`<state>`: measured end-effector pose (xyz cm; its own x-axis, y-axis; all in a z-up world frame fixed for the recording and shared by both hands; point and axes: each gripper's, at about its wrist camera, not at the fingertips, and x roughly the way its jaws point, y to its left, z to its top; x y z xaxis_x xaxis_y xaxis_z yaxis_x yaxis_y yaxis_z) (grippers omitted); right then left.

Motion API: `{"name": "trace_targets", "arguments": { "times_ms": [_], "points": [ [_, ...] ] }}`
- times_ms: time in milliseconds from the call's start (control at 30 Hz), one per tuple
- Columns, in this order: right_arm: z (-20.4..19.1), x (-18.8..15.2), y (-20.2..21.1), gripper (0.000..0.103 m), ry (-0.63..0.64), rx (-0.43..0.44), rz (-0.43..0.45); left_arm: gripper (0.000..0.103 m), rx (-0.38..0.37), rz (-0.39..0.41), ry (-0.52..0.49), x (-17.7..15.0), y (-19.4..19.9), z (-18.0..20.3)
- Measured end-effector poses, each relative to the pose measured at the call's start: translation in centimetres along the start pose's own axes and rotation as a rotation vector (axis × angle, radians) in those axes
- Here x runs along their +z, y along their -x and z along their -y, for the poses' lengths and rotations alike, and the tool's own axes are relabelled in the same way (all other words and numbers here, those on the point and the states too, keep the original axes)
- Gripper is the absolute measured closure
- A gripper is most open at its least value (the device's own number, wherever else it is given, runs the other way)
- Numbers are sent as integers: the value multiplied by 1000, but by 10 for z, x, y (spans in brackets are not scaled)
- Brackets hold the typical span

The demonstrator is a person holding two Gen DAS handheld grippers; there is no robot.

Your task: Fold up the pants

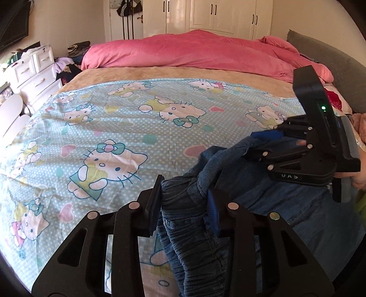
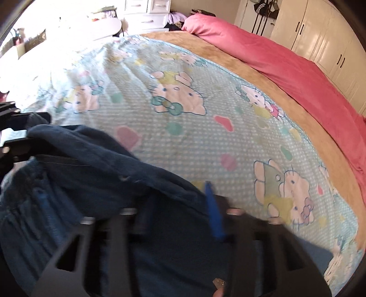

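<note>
While both grippers' fingers pinch the denim pants (image 1: 192, 219), left gripper (image 1: 183, 205), right gripper (image 2: 178, 219), cartoon sheet (image 1: 114, 128) beneath.

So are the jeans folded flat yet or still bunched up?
Bunched up: the jeans hang crumpled between the left gripper and right gripper, not flat on the bedsheet.

Light: bright daylight, blown-out glare upper left in right wrist view
Blur: right view smeared
Edges: fisheye bending, dark corners

The pants (image 1: 189, 246) were soft, matt denim, the sheet (image 1: 128, 128) thin printed cotton, the blanket (image 1: 196, 49) plush, the wardrobe doors (image 1: 219, 16) glossy.
</note>
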<state>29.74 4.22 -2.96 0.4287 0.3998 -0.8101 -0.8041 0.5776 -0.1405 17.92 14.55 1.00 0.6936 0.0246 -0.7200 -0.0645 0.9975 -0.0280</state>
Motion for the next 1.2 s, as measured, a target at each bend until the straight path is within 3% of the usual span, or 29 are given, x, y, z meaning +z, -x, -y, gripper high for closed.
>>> {"name": "trace_targets", "arguments": {
  "times_ms": [133, 400, 633, 833, 1100, 1200],
  "points": [
    [4, -11, 30, 91, -92, 20, 78, 76, 19, 9, 3, -4, 5, -1],
    [-14, -54, 109, 94, -178, 63, 231, 76, 38, 57, -30, -14, 33, 12],
    [-51, -102, 165, 95, -181, 116, 283, 75, -8, 89, -30, -38, 74, 20],
    [-86, -131, 186, 96, -160, 155, 286, 74, -56, 58, -32, -64, 95, 17],
    [-139, -158, 184, 96, -54, 182, 216, 72, -29, -30, -69, -102, 100, 16],
    [-154, -166, 178, 96, -5, 148, 193, 71, -35, -57, -75, -112, 100, 15]
  ]
}}
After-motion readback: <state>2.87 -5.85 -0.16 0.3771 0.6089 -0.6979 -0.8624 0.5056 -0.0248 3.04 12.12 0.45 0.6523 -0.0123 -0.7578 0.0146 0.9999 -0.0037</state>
